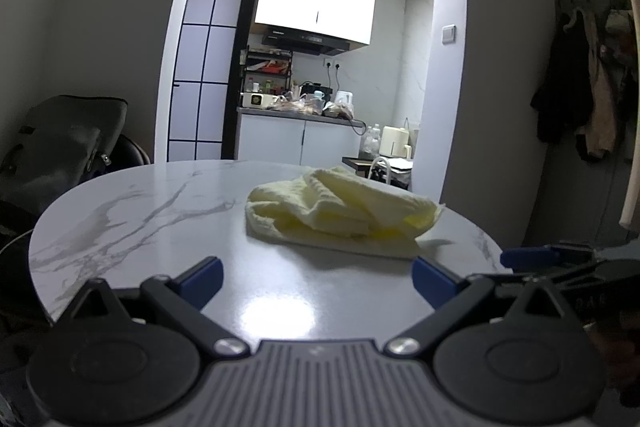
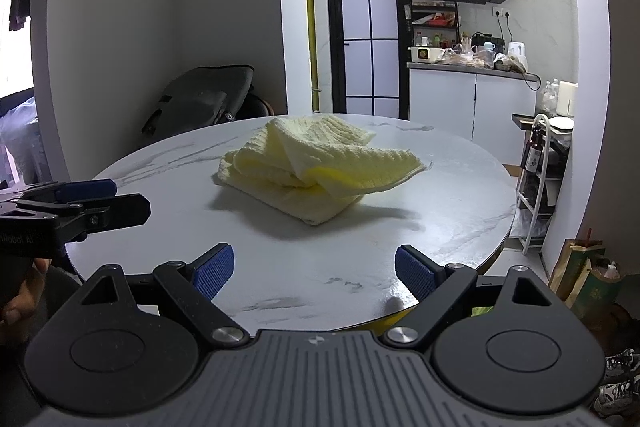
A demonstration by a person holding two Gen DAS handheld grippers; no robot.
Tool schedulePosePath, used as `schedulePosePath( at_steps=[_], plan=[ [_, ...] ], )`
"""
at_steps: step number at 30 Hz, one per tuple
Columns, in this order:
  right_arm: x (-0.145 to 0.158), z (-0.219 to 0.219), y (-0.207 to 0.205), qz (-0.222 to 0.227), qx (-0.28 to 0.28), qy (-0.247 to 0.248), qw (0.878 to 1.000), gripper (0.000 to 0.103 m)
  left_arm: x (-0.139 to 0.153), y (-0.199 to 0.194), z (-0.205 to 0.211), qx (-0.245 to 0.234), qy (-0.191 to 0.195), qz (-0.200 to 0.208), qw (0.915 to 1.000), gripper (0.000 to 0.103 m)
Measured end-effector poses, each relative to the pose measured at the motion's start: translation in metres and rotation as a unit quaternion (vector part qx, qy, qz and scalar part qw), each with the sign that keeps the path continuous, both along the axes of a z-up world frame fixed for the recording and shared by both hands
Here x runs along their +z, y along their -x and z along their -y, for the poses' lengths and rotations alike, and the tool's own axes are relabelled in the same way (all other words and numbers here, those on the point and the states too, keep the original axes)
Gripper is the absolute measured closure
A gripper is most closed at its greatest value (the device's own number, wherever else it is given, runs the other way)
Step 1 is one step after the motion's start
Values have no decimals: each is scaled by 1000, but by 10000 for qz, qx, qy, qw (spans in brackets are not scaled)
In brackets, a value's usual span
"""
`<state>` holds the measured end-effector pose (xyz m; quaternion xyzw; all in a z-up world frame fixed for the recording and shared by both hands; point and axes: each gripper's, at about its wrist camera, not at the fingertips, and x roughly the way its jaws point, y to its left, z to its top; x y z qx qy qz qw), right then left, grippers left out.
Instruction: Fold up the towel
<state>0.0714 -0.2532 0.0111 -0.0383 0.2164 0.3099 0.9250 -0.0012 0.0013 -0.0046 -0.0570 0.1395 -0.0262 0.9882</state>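
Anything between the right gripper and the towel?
Nothing: only bare table separates the open right gripper from the towel, per the right wrist view.

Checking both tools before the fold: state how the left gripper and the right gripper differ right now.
The left gripper sits left of the towel; the right gripper faces it more squarely. The left's fingers are spread slightly wider than the right's. Both are open, empty, short of the towel.
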Motion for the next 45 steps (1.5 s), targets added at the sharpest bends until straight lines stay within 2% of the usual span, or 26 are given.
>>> schedulePosePath(
  at_steps=[29,45],
  plan=[
    [1,5,-1,-96,-64,-69,9999,12,1,-3,6,33,-62,-82,9999,1],
    [4,-2,-1,-20,-32,138,9999,12,5,-11,19,-53,26,-125,9999,1]
  ],
)
